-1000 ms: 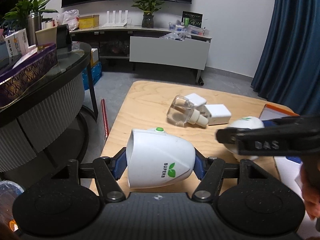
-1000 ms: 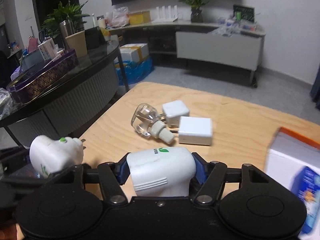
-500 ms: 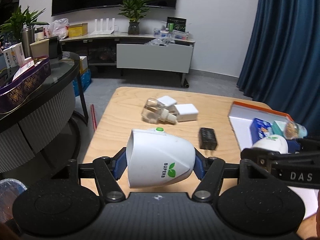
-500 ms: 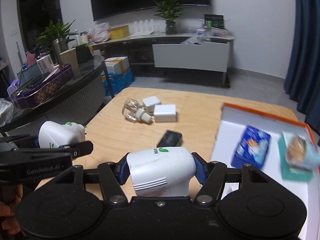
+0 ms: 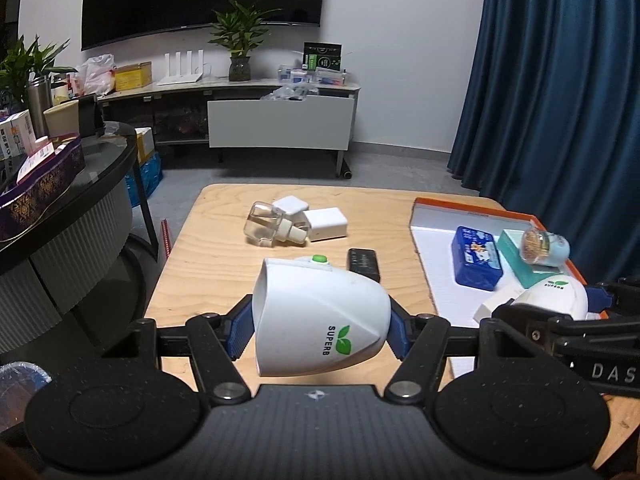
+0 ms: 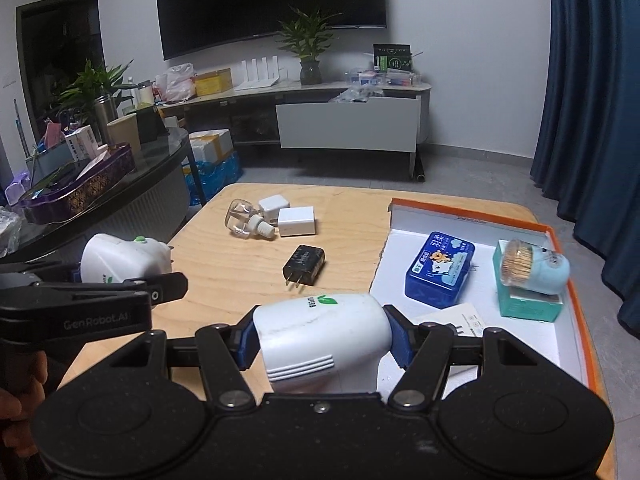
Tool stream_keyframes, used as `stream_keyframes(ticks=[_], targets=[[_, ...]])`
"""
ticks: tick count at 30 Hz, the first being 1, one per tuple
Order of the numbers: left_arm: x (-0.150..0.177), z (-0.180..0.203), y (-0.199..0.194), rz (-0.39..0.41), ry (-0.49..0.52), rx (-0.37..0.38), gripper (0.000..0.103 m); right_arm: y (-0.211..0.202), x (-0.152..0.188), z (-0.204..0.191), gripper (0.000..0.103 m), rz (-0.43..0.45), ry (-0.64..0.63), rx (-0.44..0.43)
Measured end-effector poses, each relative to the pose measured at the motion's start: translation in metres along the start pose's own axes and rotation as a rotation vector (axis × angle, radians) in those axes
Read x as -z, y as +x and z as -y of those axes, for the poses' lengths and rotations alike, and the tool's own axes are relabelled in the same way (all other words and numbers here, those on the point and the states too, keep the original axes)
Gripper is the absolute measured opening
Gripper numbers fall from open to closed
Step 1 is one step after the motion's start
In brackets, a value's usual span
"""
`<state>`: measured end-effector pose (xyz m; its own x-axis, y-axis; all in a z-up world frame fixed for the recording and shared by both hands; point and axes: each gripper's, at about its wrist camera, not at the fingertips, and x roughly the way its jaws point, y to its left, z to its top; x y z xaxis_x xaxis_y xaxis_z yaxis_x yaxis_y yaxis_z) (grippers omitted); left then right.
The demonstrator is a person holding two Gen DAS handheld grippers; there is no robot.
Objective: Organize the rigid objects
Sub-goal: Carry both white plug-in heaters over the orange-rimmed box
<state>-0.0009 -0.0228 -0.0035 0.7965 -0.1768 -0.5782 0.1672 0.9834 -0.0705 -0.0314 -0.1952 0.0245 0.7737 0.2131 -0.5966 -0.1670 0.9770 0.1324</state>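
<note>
My left gripper [image 5: 320,332] is shut on a white SUPERB plug-in device [image 5: 320,316] with a green button, held above the near left of the wooden table [image 5: 208,256]. My right gripper [image 6: 322,346] is shut on a second white SUPERB device [image 6: 320,332], held over the near left edge of the orange-rimmed white tray [image 6: 472,218]. On the table lie a black charger [image 6: 304,264], two white chargers [image 6: 296,220] and a clear bottle [image 6: 244,218]. The right gripper and its device also show in the left wrist view [image 5: 556,294].
The tray holds a blue box [image 6: 440,274], a teal box [image 6: 528,300], a toothpick jar [image 6: 532,266] and a white card [image 6: 460,320]. A dark round side table [image 6: 100,184] with a purple tray stands to the left. Blue curtains [image 5: 560,80] hang at the right.
Both grippers have pulled back and risen with their devices. The right gripper has moved right, from over the table's middle to over the tray's near edge.
</note>
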Motion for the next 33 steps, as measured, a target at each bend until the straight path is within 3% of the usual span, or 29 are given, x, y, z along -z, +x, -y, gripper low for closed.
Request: stream_keyframes(ticks=[33], targets=[[0.006,0.056,-0.010,0.005,0.081,0.118,0.065,-0.049,0.025,0.048,0.075,0.045,0.103,0.111]])
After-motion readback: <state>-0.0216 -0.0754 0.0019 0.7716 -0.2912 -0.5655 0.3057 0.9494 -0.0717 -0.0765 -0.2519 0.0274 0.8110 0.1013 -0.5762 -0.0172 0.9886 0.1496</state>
